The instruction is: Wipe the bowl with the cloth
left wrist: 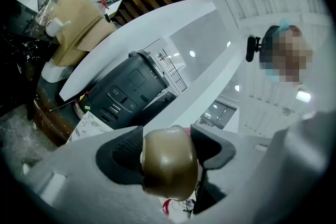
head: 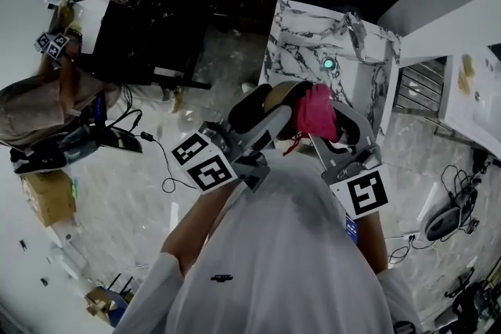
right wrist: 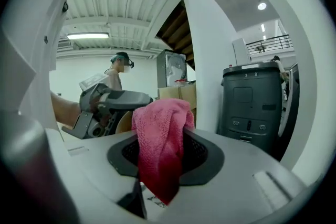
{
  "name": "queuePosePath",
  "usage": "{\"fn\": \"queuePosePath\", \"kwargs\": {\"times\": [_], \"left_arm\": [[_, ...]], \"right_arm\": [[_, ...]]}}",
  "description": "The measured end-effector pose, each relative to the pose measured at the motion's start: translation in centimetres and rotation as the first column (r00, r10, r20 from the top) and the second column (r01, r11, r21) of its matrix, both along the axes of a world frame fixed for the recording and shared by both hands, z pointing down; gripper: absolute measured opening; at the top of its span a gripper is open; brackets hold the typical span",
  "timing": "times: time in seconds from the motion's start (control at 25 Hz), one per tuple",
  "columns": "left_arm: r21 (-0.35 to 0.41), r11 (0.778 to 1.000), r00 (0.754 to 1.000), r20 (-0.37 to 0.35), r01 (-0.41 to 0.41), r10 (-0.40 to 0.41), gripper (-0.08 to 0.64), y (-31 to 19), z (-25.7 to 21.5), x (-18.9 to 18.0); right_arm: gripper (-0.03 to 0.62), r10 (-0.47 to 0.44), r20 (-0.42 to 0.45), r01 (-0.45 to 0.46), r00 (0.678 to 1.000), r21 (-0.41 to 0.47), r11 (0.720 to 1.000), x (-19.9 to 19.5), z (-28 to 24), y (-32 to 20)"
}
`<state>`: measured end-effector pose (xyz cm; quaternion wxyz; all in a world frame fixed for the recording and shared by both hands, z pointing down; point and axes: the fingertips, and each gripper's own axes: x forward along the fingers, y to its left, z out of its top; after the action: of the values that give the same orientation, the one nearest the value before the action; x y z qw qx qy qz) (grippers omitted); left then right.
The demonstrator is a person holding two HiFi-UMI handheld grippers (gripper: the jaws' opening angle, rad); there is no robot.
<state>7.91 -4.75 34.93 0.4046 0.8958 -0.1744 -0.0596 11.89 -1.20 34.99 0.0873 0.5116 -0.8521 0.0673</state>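
**Head view:** The left gripper [head: 266, 112] holds the bowl [head: 280, 96] in mid-air. The cloth [head: 317, 112], carried by the right gripper [head: 338, 125], sits at the bowl's 3 o'clock, touching it or just beside it.

**Left gripper view:** The jaws are closed against both sides of the bowl [left wrist: 169, 162].

**Right gripper view:** The jaws are clamped on the cloth [right wrist: 161, 149]. The bowl [right wrist: 125, 122] lies at 10 o'clock.

**Step, as judged:** Wiping is at or near first contact. The next move calls for pressing the cloth against the bowl and sweeping it round while the bowl is held firm.

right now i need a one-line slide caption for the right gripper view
The right hand-held gripper clamps a pink cloth, with the left hand-held gripper holding the brown bowl beside it.
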Motion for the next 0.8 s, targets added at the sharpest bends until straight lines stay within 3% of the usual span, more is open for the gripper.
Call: {"fn": "queuePosePath", "kwargs": {"times": [0.2,0.32,0.52,0.8], "left_arm": [[0.011,1.000,1.000,0.011,-0.029,0.029,0.288,-0.3,-0.2,0.9],[-0.019,0.998,0.998,0.001,-0.058,0.058,0.288,0.4,0.6,1.5],[-0.031,0.996,0.996,0.010,-0.087,0.087,0.287,1.4,0.9,2.3],[0.005,0.999,0.997,0.065,-0.035,0.034,0.288,1.2,0.9,1.2]], "right_arm": [[0.140,-0.112,-0.147,0.101,0.983,-0.083,0.991,-2.0,1.9,0.1],[0.140,-0.160,-0.196,0.142,0.968,-0.104,0.984,-3.3,2.5,0.3],[0.140,-0.182,-0.214,0.168,0.960,-0.083,0.982,-3.2,2.6,0.2],[0.140,-0.146,-0.213,0.133,0.966,-0.072,0.988,-2.5,2.6,-1.2]]}}
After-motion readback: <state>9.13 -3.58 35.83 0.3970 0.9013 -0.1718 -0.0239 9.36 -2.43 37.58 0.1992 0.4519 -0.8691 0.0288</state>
